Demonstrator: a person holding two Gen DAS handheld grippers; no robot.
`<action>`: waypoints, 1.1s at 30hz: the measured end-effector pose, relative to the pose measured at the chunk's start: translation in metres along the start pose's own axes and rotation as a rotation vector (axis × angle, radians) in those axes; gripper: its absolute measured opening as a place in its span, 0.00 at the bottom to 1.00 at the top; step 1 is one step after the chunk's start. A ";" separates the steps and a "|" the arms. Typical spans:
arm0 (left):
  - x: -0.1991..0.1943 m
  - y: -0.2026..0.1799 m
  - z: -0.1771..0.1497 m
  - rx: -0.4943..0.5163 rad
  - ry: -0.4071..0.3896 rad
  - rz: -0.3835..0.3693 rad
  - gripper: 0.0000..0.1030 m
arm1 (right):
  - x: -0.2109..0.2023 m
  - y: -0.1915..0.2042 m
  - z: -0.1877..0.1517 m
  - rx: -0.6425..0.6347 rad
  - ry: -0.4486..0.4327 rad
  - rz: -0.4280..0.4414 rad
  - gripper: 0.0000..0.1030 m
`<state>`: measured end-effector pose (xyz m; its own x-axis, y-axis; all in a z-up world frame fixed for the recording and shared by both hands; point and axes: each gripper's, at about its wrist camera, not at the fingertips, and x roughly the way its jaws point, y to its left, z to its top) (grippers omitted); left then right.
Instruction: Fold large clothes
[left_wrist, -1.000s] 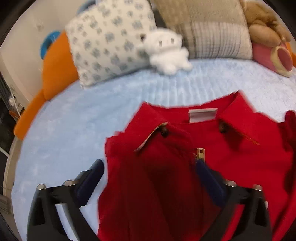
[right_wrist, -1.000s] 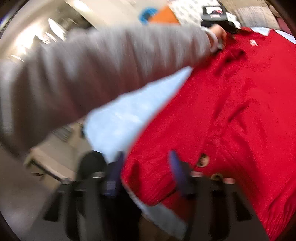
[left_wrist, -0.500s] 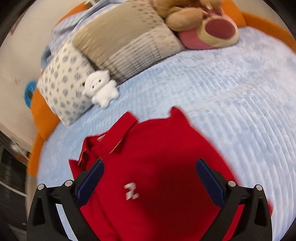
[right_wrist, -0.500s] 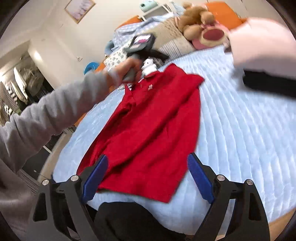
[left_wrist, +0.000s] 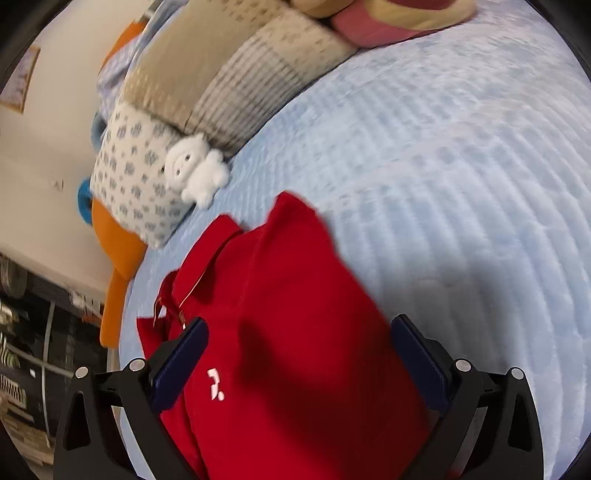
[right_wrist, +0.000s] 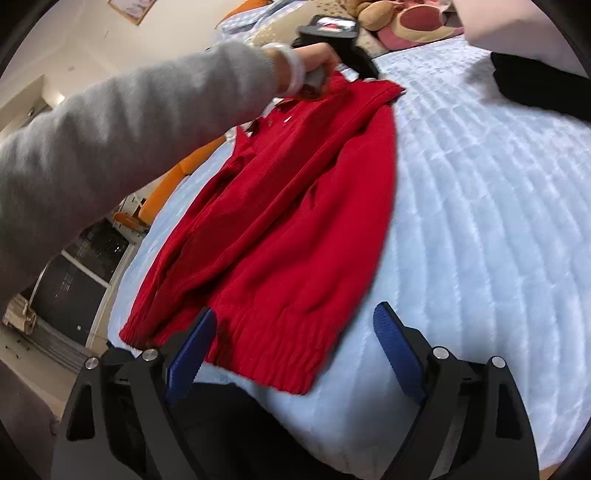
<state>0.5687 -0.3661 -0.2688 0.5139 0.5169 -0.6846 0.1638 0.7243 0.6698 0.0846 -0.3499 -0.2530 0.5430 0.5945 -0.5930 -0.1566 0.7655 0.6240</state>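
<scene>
I have both tools free now: the right gripper (right_wrist: 291, 347) has just been opening, and its blue pads stand wide apart above the ribbed hem of the red jacket (right_wrist: 295, 206) with nothing pinched between them. A second ago that hem corner was bunched between its jaws; now it lies flat near the bed's (right_wrist: 498, 221) near edge. The left gripper (left_wrist: 295, 350) also stands with jaws spread, hovering over the collar end, which sits toward the head of the bed, just short of the patterned pillow (left_wrist: 136, 177) and the small white plush toy (left_wrist: 197, 173). The jacket, which a second ago lay open with its lining label showing, is now doubled lengthwise into a long strip running from the pillows to the near edge, its white chest logo (left_wrist: 215, 384) facing up. I judge the first lengthwise fold finished; what remains is likely bringing hem to collar, so each tool needs a fresh hold.
</scene>
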 end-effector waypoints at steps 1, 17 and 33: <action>0.000 -0.006 0.000 0.019 0.002 0.006 0.97 | 0.001 0.000 0.000 0.000 -0.002 -0.001 0.84; -0.001 0.076 -0.003 0.024 -0.041 -0.350 0.17 | -0.008 0.031 0.021 -0.079 -0.074 0.022 0.27; 0.021 0.185 -0.043 -0.192 -0.122 -0.664 0.75 | 0.007 0.092 0.044 -0.163 -0.057 0.018 0.21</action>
<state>0.5739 -0.2019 -0.1716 0.4494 -0.1100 -0.8865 0.3300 0.9426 0.0503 0.1104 -0.2861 -0.1769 0.5843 0.5974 -0.5493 -0.2960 0.7871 0.5411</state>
